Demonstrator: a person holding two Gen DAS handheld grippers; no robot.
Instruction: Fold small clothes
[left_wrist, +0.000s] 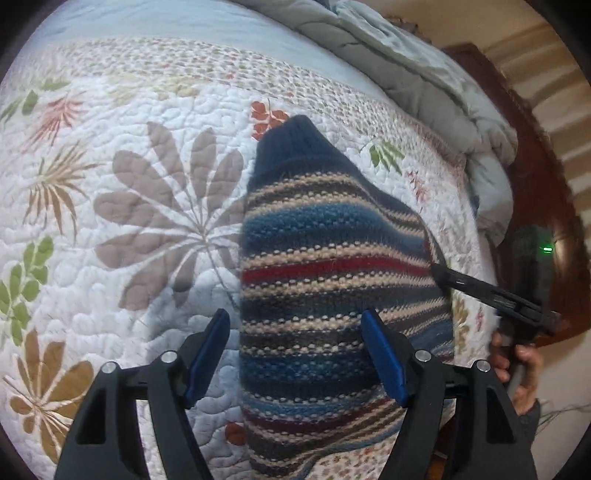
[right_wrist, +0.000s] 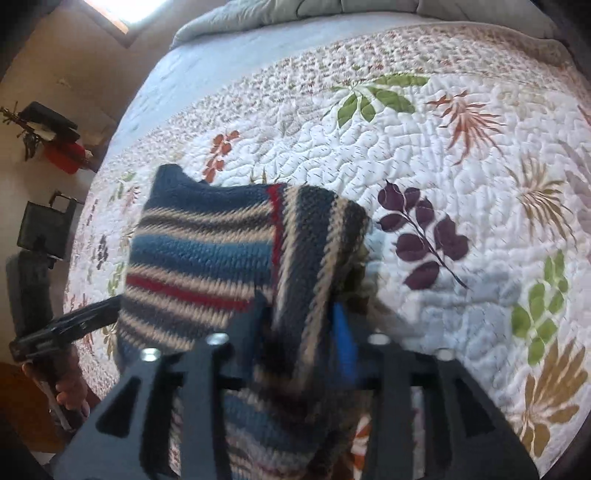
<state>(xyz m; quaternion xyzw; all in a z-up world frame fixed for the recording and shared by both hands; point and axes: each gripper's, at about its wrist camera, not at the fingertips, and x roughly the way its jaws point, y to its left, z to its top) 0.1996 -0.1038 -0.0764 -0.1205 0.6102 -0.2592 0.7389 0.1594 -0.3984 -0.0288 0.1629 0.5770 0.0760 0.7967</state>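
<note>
Now the left tongs (left_wrist: 295, 360) gape over the striped knit garment (left_wrist: 332, 266) on the quilted bed (left_wrist: 110, 203), while the right tongs (right_wrist: 301, 339) pinch its folded edge beside the rumpled grey duvet (left_wrist: 424, 74).

The left gripper (left_wrist: 295, 354) is being held pointing steeply down, its jaws standing wide apart. The right gripper (right_wrist: 299, 332) is being angled down likewise, a striped knit fold being pinched between its jaws. A hand (left_wrist: 517, 369) is being shown at the frame's lower right.
</note>
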